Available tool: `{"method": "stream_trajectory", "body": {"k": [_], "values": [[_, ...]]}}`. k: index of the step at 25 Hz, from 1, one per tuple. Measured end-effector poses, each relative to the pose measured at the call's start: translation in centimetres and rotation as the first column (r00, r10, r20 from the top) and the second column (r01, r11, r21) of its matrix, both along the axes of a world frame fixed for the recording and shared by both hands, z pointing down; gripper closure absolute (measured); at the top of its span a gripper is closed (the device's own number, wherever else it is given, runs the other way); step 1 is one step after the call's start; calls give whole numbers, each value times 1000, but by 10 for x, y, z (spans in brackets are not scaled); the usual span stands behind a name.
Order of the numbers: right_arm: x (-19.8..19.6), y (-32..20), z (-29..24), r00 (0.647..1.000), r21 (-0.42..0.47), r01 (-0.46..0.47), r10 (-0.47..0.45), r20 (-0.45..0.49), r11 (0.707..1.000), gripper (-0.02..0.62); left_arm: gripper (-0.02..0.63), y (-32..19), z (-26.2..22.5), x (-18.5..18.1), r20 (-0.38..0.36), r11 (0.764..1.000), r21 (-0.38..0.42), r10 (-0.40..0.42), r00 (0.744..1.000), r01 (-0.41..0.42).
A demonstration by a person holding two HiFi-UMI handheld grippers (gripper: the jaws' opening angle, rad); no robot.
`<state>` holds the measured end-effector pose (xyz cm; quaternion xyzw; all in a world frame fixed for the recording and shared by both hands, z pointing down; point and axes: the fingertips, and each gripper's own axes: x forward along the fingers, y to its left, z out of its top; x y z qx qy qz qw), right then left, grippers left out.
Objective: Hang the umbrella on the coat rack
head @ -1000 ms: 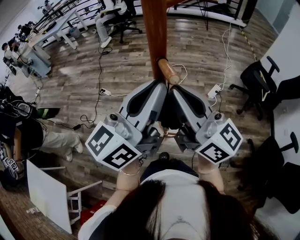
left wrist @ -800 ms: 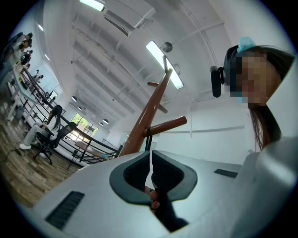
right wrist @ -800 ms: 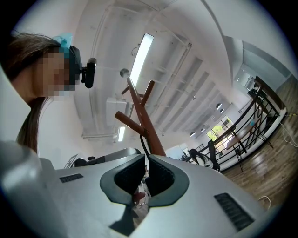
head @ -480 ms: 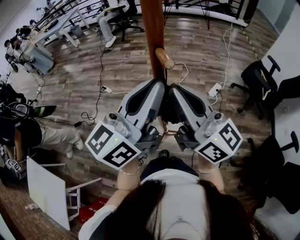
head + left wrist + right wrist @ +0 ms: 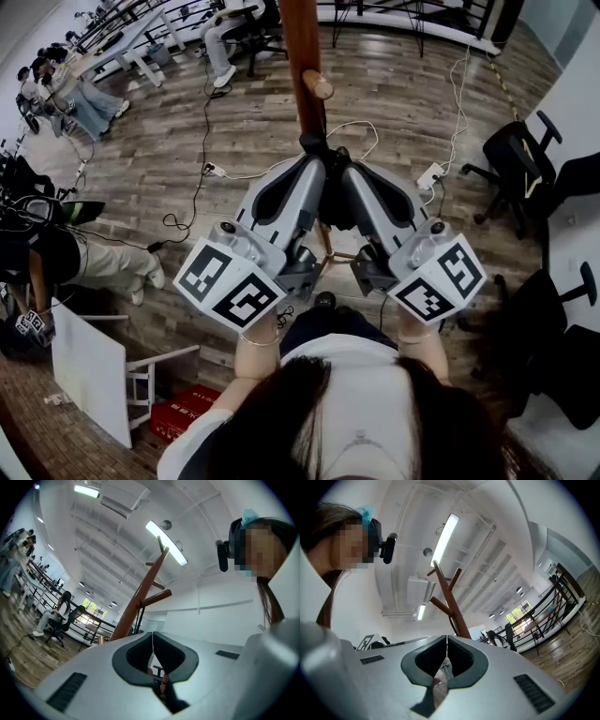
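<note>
The brown wooden coat rack (image 5: 302,47) rises just ahead of me, one short peg (image 5: 317,87) sticking out to its right. My left gripper (image 5: 314,164) and right gripper (image 5: 349,171) point up side by side below that peg. A black umbrella (image 5: 331,202) is wedged between them, and a dark bit of it (image 5: 314,143) shows at their tips against the pole. In the left gripper view the left gripper (image 5: 152,634) is shut, a dark piece (image 5: 164,688) in its hollow. In the right gripper view the right gripper (image 5: 446,638) is shut, a pale strip (image 5: 440,679) in its hollow.
Black office chairs (image 5: 516,159) stand at the right. Cables and a power strip (image 5: 428,178) lie on the wood floor beyond the rack. A seated person (image 5: 103,267), a white board (image 5: 89,370) and a red box (image 5: 187,417) are at the left.
Both grippers have kept together and shifted up along the pole. The peg now sits farther up in the view, and a dark bit of the umbrella shows at the tips.
</note>
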<state>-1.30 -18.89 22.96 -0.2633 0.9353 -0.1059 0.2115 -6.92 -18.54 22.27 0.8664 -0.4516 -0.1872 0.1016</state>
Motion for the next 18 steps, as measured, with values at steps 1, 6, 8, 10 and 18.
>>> {"method": "stream_trajectory", "body": {"k": [1, 6, 8, 10, 18], "values": [[2, 2, 0, 1000, 1, -2, 2, -2, 1000, 558, 595, 2, 1, 1, 6, 1000, -2, -7, 1000, 7], [12, 10, 0, 1000, 5, -9, 9, -13, 1000, 558, 595, 13, 4, 11, 37, 999, -6, -33, 999, 33], [15, 13, 0, 1000, 8, -15, 15, -15, 1000, 558, 595, 18, 5, 13, 48, 999, -6, -45, 998, 46], [18, 15, 2, 1000, 12, -21, 21, -21, 1000, 558, 595, 22, 7, 14, 57, 998, -10, -59, 997, 59], [25, 19, 10, 991, 41, -87, 91, -98, 995, 560, 595, 34, 12, 11, 98, 993, -12, -117, 988, 118]]}}
